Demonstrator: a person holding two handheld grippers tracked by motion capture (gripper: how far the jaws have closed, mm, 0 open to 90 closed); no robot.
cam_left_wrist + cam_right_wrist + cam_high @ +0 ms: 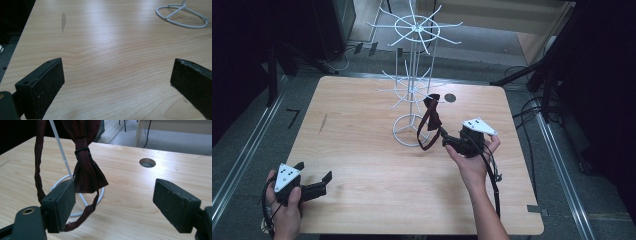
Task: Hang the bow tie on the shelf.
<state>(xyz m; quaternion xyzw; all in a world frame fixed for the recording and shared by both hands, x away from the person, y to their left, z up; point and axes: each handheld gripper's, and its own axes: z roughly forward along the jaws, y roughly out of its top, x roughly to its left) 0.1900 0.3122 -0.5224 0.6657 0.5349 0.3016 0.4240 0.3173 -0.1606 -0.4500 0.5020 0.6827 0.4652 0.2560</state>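
I see a pale wood-grain bench (362, 150) with rounded corners, smooth and slightly glossy, with a round cable hole (450, 98) near the far edge and a small grey smudge (63, 21) on the left part. A white wire rack (414, 75) stands mid-bench: thin upright rod, spoke-like hooks at two levels, ring base (182, 16) flat on the wood. A dark maroon bow tie (430, 117) of soft fabric hangs from a lower hook, its pinched centre band and flared wing showing in the right gripper view, its thin strap looping down just above the bench beside the ring base. My right gripper (447, 139) sits just right of the rack, jaws spread wide, flat matte black pads with scuffed faces; one pad is right by the strap, and I cannot tell whether it touches. My left gripper (319, 181) is at the near left corner, low over the bench, jaws spread, nothing between them but bare wood. Grey triangular plates top both grippers.
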